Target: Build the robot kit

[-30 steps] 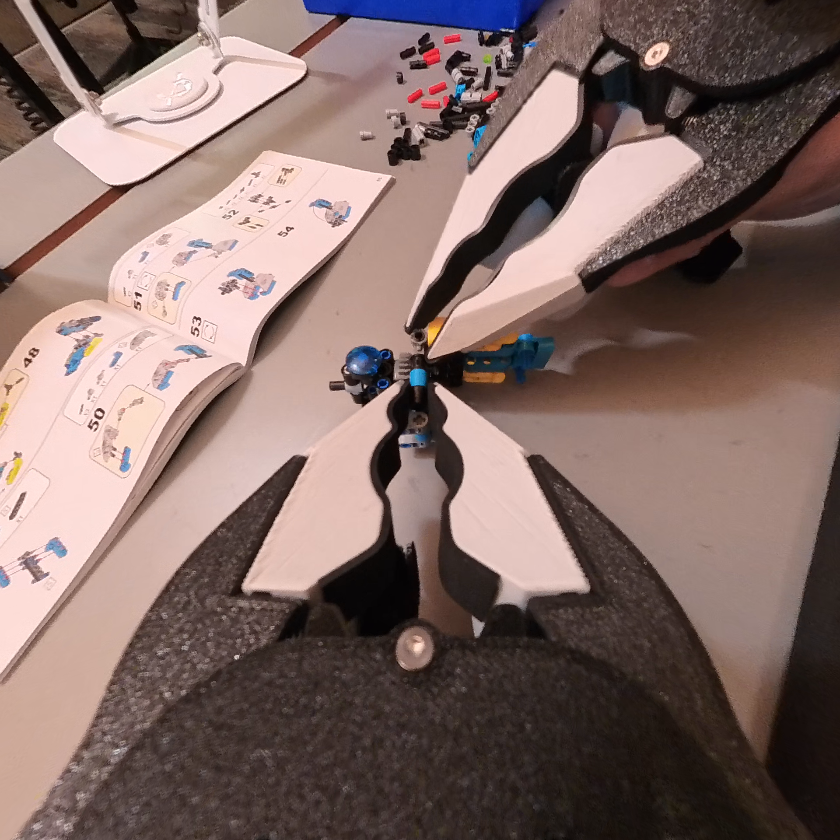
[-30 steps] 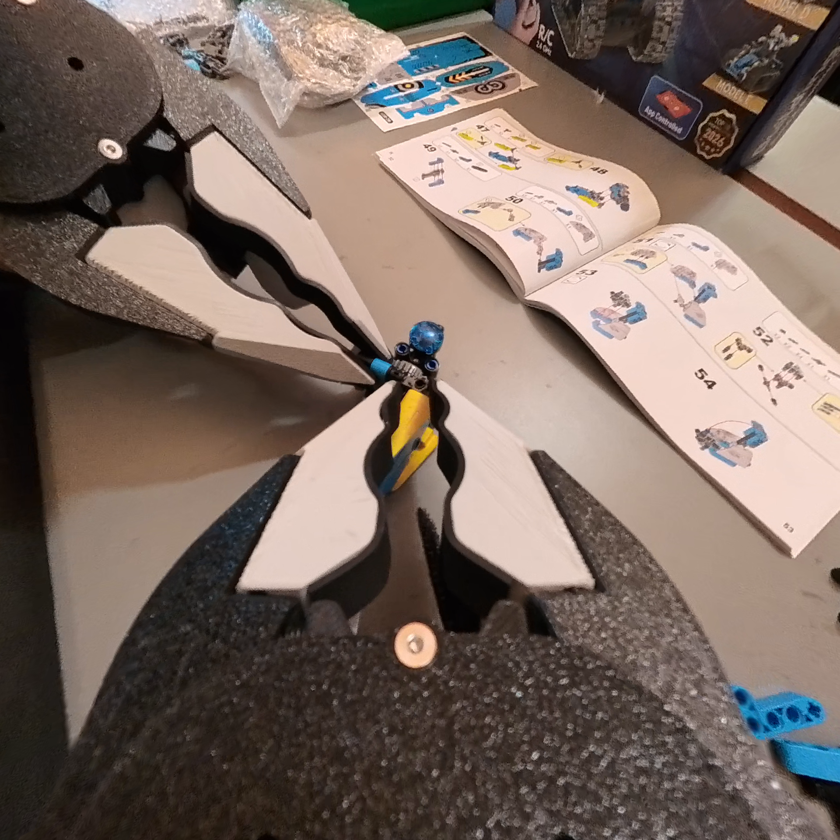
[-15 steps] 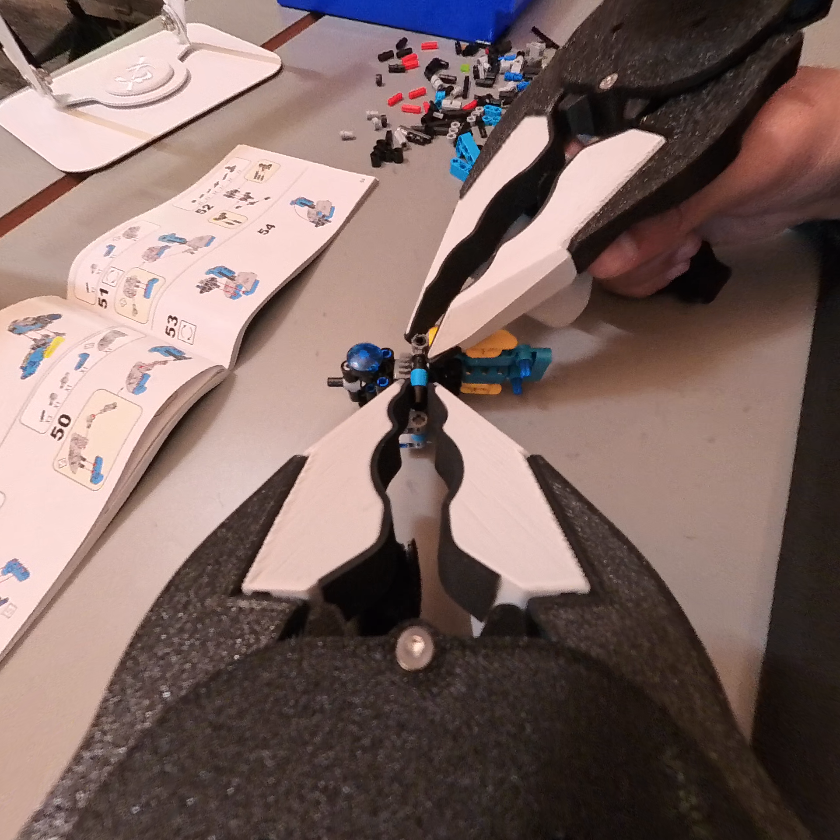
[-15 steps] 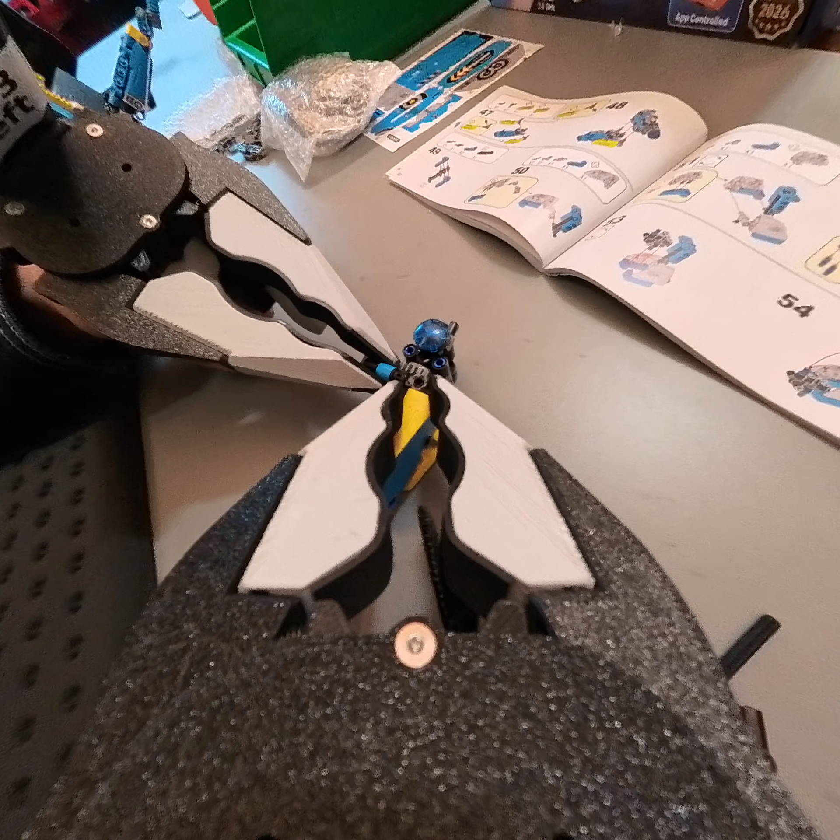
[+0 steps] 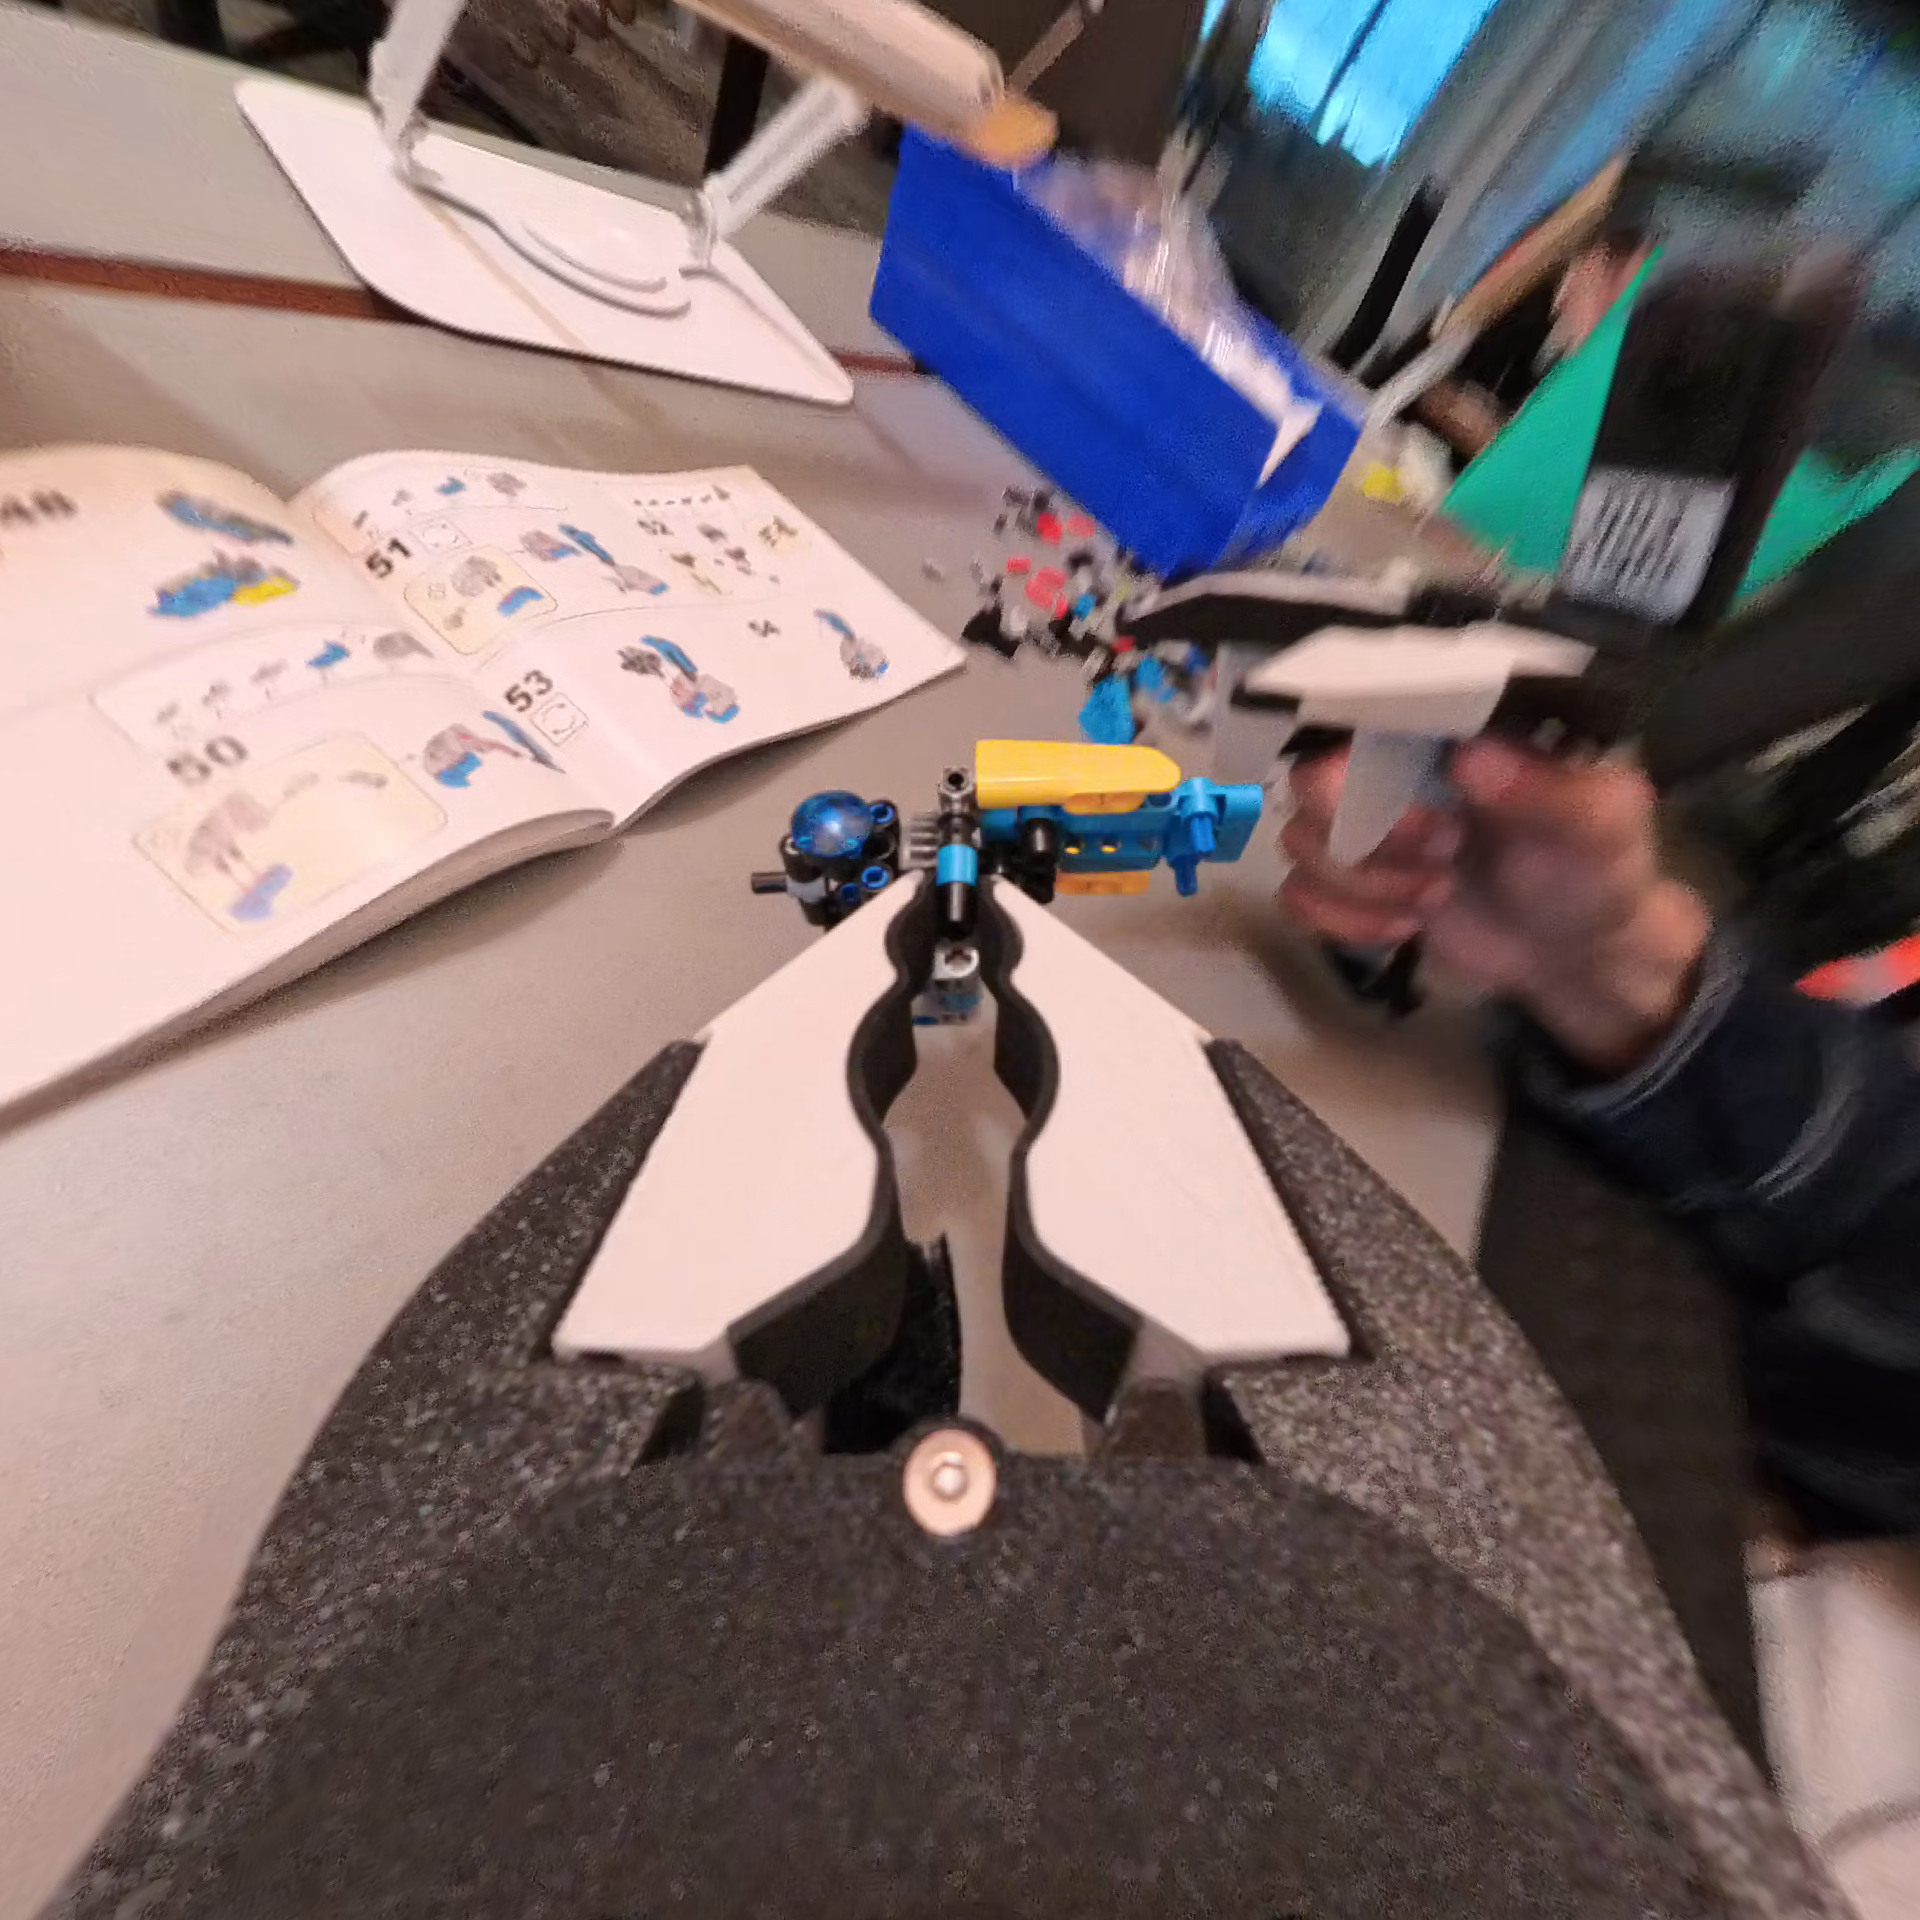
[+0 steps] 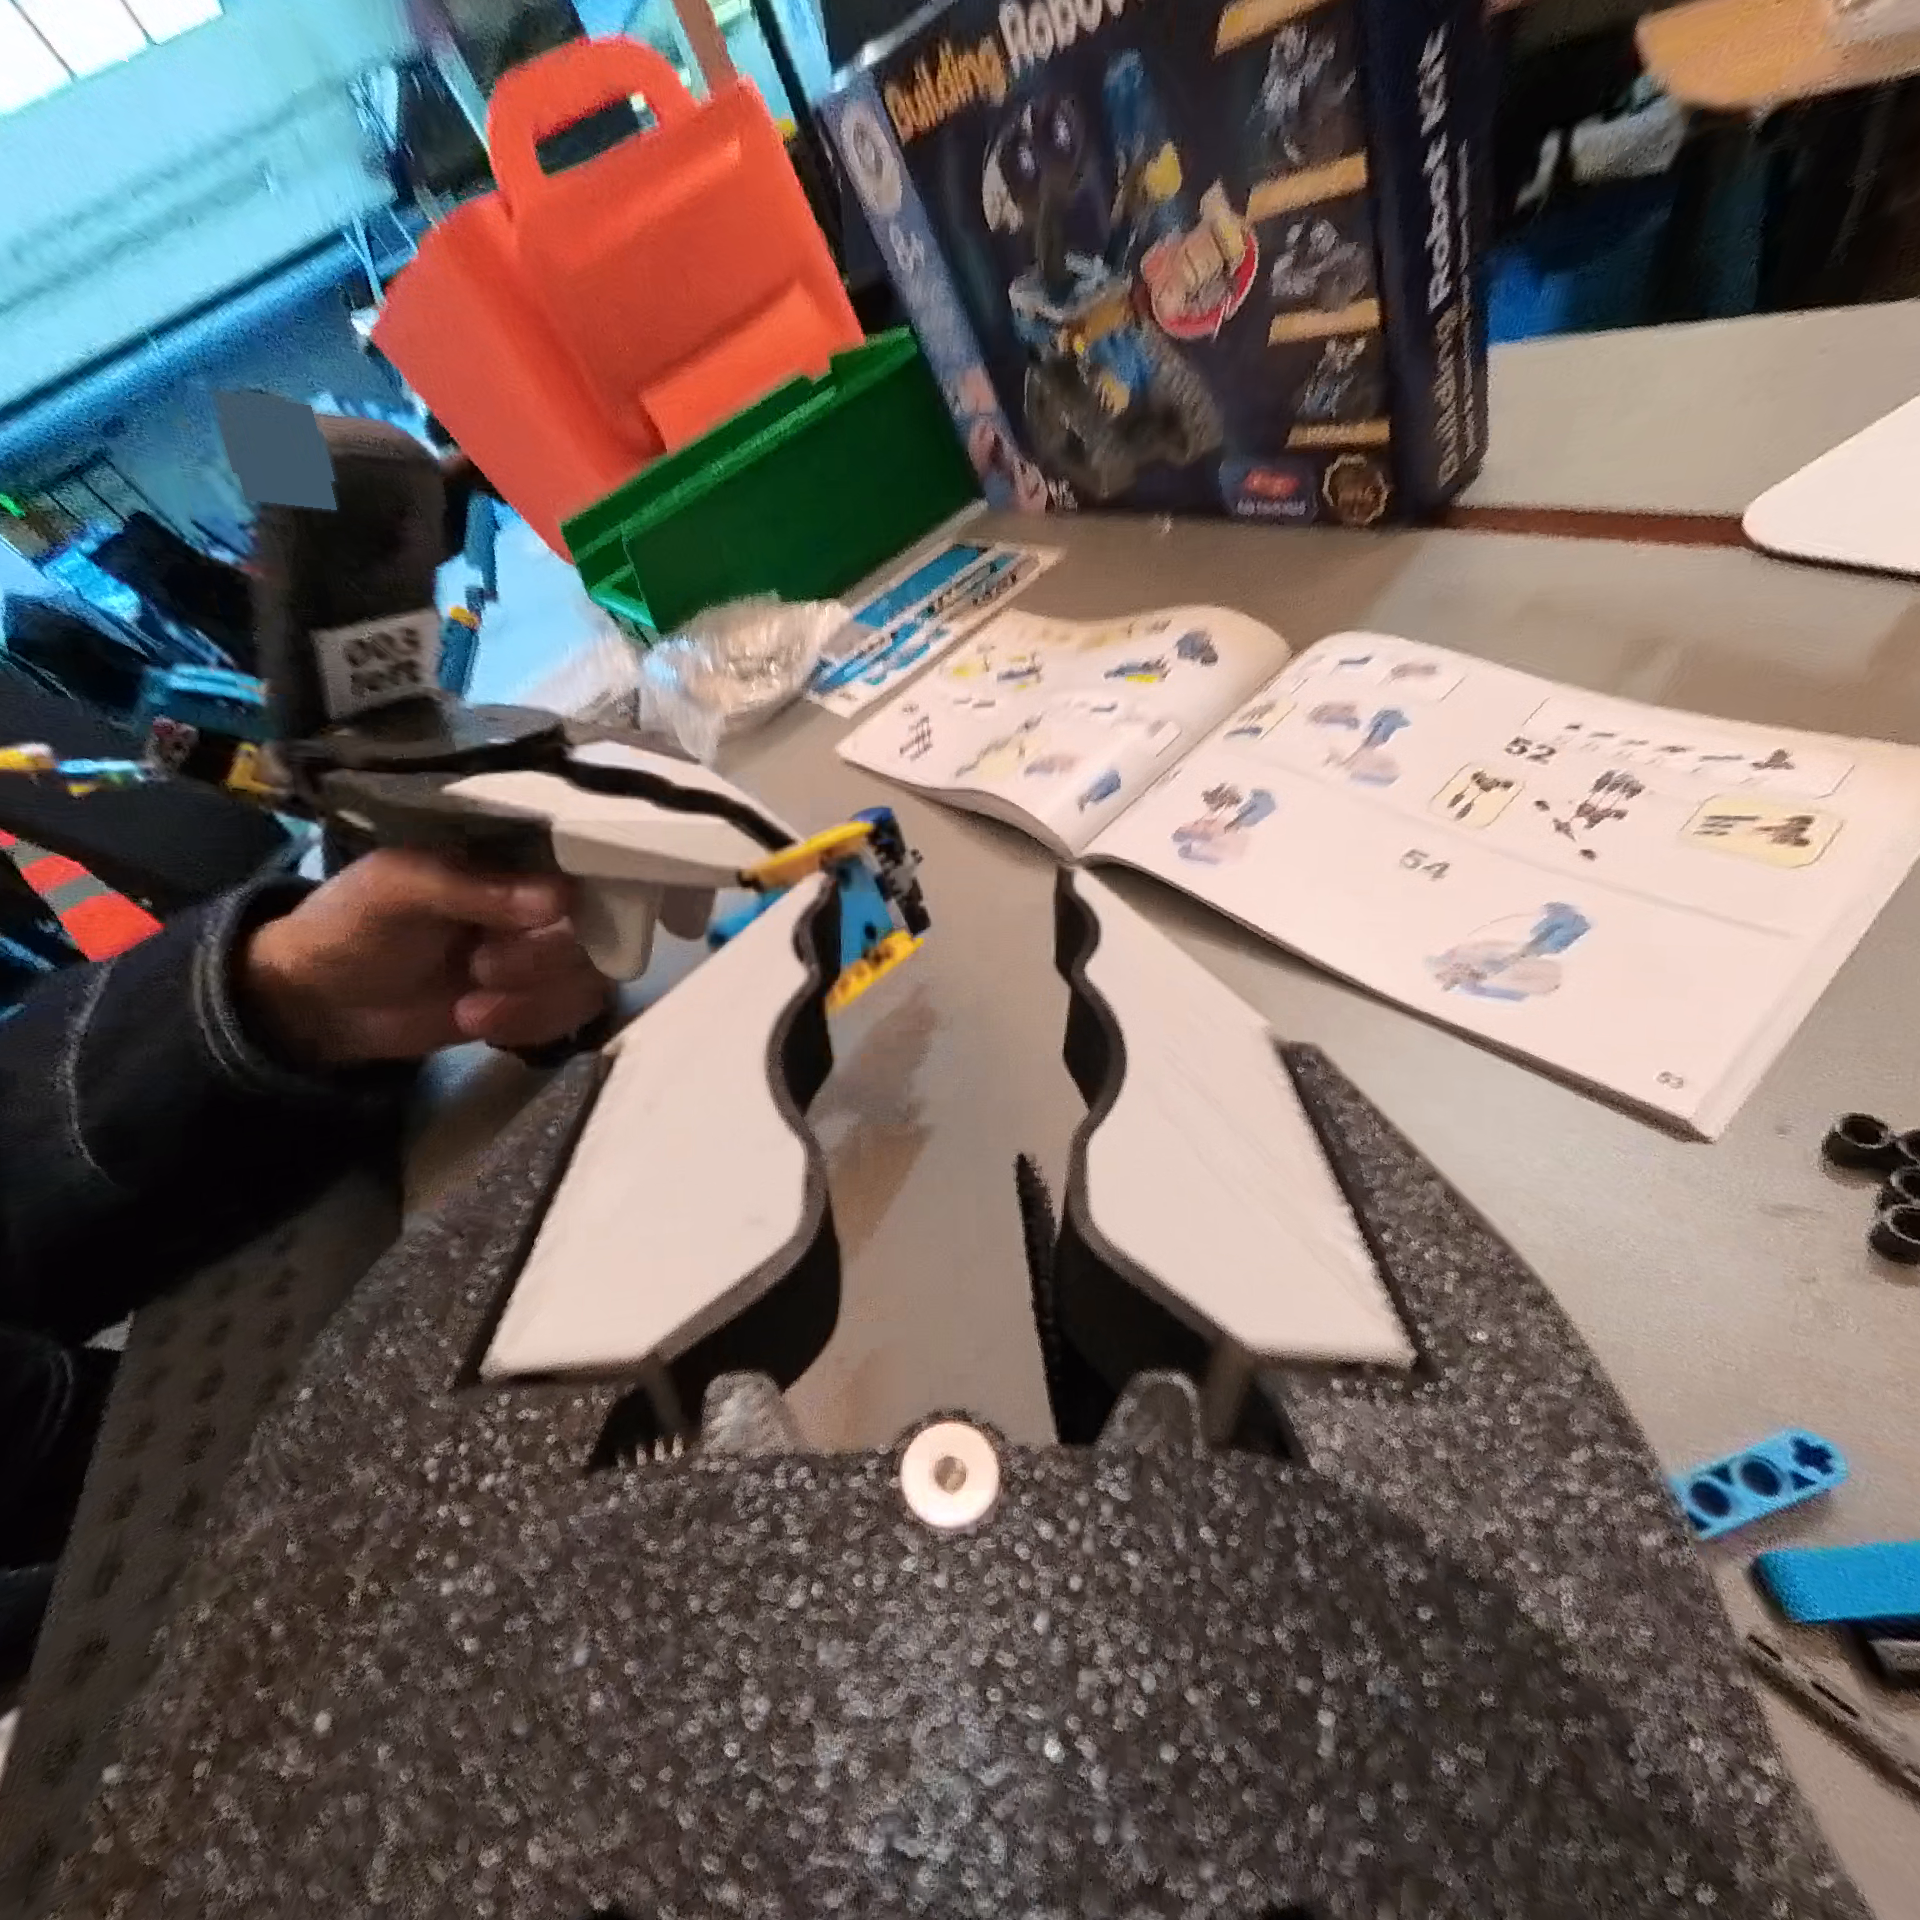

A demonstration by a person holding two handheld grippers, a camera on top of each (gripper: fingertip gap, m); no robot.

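My left gripper (image 5: 954,896) is shut on a small brick assembly (image 5: 1039,821) with a yellow top, a blue body and a blue dome, and holds it just above the grey table (image 5: 312,1091). My right gripper (image 6: 948,902) is open and empty, with its left fingertip close beside the assembly (image 6: 868,883). In the right wrist view the left gripper (image 6: 764,852) comes in from the left, held by a hand (image 6: 416,956). In the left wrist view the right gripper (image 5: 1195,649) is blurred, off to the right of the assembly.
An open instruction booklet (image 5: 416,644) (image 6: 1351,831) lies on the table. Beyond it are loose small parts (image 5: 1049,592), a blue bin (image 5: 1091,364) and a white stand base (image 5: 582,270). A green bin (image 6: 769,499), an orange carrier (image 6: 623,260), a printed box (image 6: 1164,260), black rings (image 6: 1881,1184) and blue beams (image 6: 1756,1475) also show. Spacing between my two grippers at the tips: around 9 cm.
My right gripper has let go of the assembly, opened and drawn back from it. My left gripper still holds the assembly and has swung to a lower, flatter angle.
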